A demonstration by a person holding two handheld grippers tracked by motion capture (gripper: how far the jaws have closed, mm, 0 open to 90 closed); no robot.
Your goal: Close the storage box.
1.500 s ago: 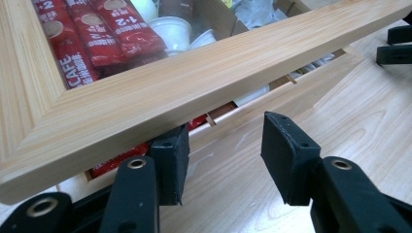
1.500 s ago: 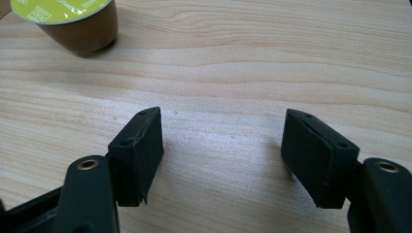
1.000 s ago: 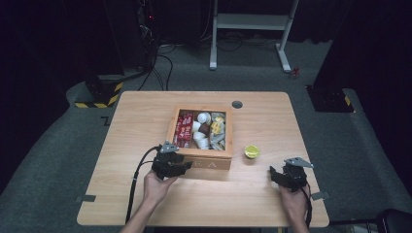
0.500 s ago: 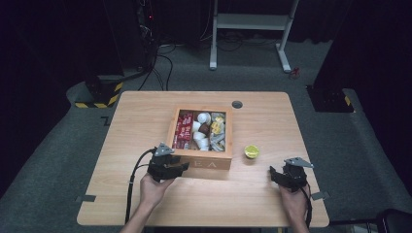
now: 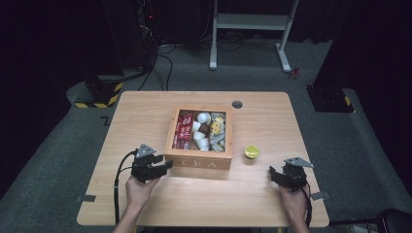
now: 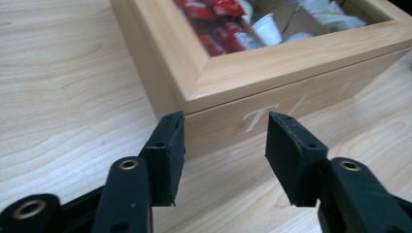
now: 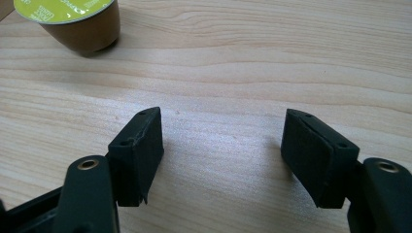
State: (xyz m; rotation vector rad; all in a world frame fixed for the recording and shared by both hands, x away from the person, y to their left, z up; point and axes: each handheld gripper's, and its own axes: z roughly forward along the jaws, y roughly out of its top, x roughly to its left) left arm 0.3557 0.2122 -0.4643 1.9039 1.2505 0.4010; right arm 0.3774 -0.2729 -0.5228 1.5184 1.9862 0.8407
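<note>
Item: wooden tea box (image 5: 199,162), lettered "TEA" on its near face, centre of the high view on the desk (image 5: 145,111); glazed lid down, sachets and small white cups visible through it. Orientation: nearly square in plan, so no strong long axis; lettered front faces the bottom of the frame, sides roughly square to the desk edge. Accessory: coffee capsule (image 5: 251,152), green foil top up, standing just right of the box and apart from it; in the right gripper view it sits at upper left. Left tool (image 5: 163,168): jaws moderately apart, empty, levelled at the box's lower-left front corner, close to but seemingly not touching it. Right tool (image 5: 283,175): jaws wide apart, empty, over bare desk at lower right, well short of the capsule. Step judged in hand: likely opening the box. Handling note: bring the left tool's pads squarely to the lid's front edge above the seam, lift slowly, steady the base if it slides.
</note>
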